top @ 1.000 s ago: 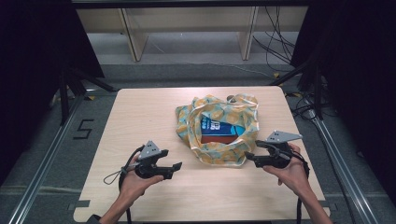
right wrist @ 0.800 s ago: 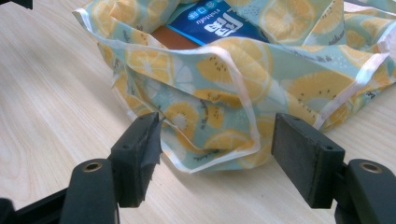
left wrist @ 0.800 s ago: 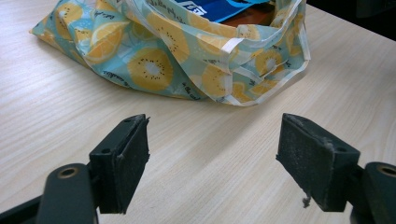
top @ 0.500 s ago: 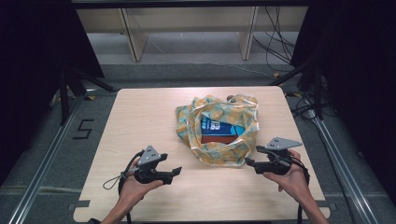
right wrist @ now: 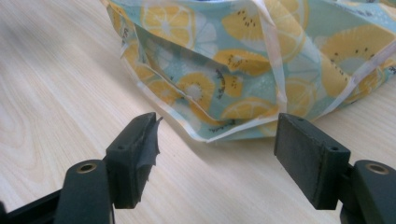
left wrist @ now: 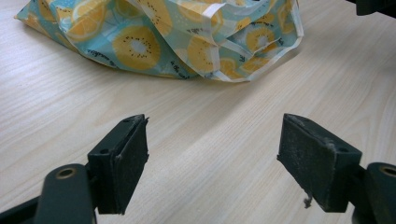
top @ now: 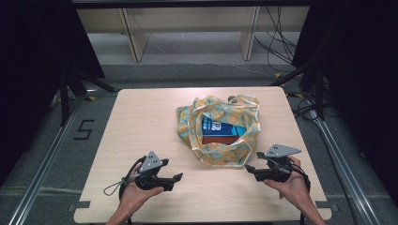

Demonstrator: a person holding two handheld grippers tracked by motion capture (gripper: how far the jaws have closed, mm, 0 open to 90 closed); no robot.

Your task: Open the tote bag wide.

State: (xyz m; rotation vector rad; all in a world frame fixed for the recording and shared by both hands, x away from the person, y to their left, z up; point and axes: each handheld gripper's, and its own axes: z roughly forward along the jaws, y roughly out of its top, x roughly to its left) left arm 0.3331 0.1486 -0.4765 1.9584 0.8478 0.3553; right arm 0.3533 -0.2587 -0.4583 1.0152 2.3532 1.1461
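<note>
Both hands have drawn back toward the near edge of the counter (top: 141,122). The left gripper (top: 176,177) and right gripper (top: 250,169) hold nothing, fingers spread wide. The fruit-print bag (top: 220,129) lies mid-counter with a blue package (top: 220,132) inside; work on it looks paused or finished.

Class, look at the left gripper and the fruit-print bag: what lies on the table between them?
Nothing: bare wooden table separates the open left gripper from the fruit-print bag, as the left gripper view shows; the high view agrees.
</note>
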